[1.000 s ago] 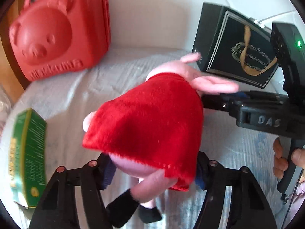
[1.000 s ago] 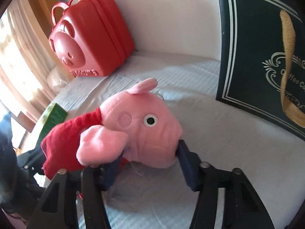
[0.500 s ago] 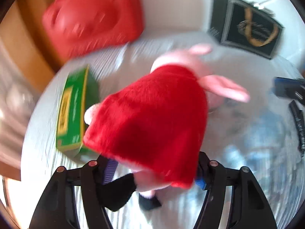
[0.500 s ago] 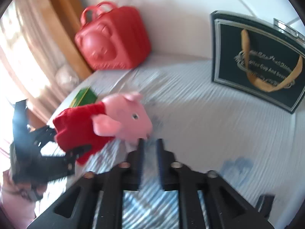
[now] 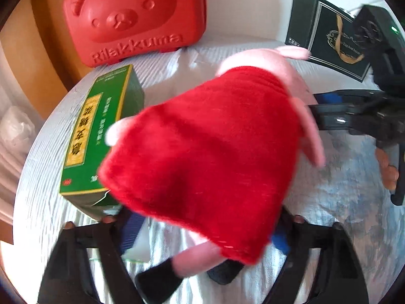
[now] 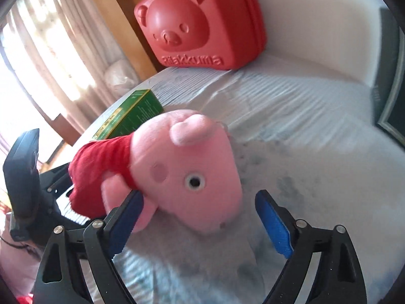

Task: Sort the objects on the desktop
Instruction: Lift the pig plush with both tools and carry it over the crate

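Note:
A pink pig plush in a red dress hangs over the cloth-covered table. My left gripper grips its lower body just above the black-shoed legs, and its jaws are closing a little on the plush. In the right wrist view the pig's head sits between the blue pads of my right gripper. Those jaws are opening wide; the right pad stands off the snout, while the left one lies by the arm. The right gripper's fingers also show behind the pig's arm in the left wrist view.
A green box lies flat just left of the plush. A red bear-faced case stands at the back by the wall, and a black gift box stands at the back right. Curtains hang past the table's left edge.
The left gripper carried the plush leftward, up beside the green box. The right gripper let go of the head, drew back shut, then came back around it with jaws spread wide.

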